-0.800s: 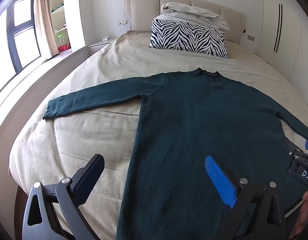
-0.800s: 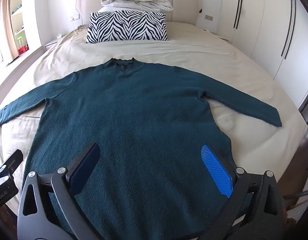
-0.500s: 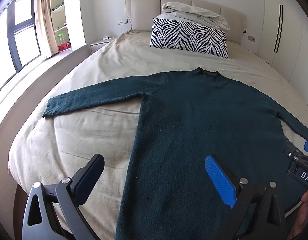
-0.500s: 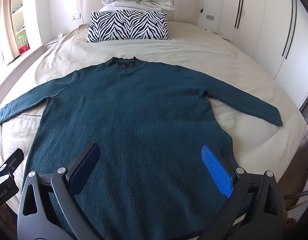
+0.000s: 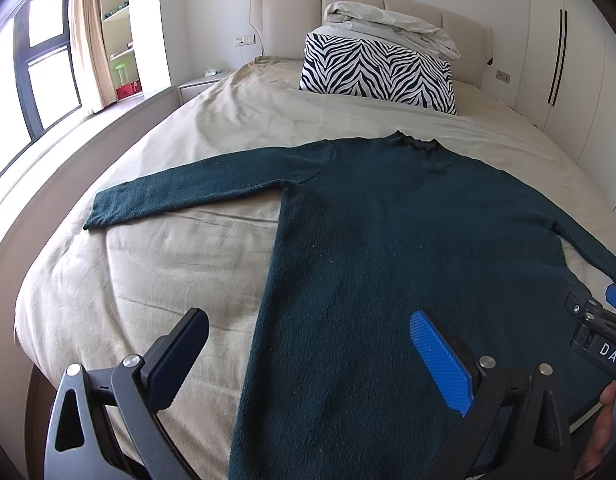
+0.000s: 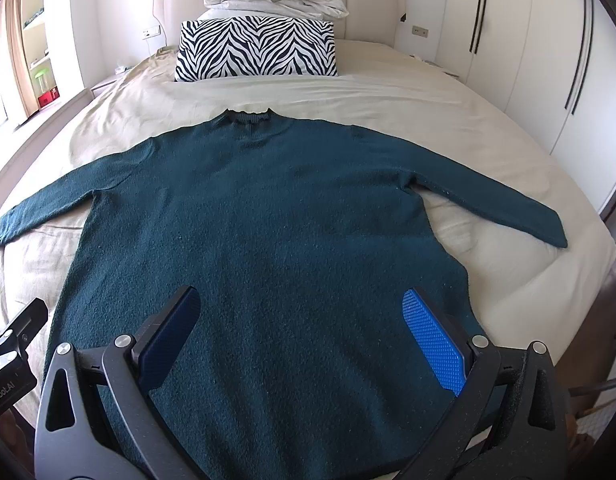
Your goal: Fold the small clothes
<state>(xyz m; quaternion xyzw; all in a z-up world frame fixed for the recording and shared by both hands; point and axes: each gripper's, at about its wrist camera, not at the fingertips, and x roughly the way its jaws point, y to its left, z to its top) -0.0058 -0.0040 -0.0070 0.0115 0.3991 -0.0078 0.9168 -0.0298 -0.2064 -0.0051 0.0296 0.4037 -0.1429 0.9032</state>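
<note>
Right wrist view: a dark green sweater (image 6: 267, 248) lies flat on the bed (image 6: 408, 96), sleeves spread toward both side edges, collar toward the zebra pillow (image 6: 255, 48) at the head, hem at the foot edge. Both the right gripper (image 6: 299, 328) and left gripper (image 5: 308, 352) tilt down over the hem, jaws wide and empty. The right one's body, seen from the left wrist, reads "DAS".

One dark teal sweater (image 6: 267, 248) lies across the middle of the frame, with two sleeves spread out. One bed (image 6: 388, 92) carries it. At upper centre sit one zebra-striped pillow (image 6: 255, 48) and one bundled pale duvet (image 6: 273, 0). Two tools: left tool (image 5: 308, 348), right tool (image 6: 303, 320).
</note>
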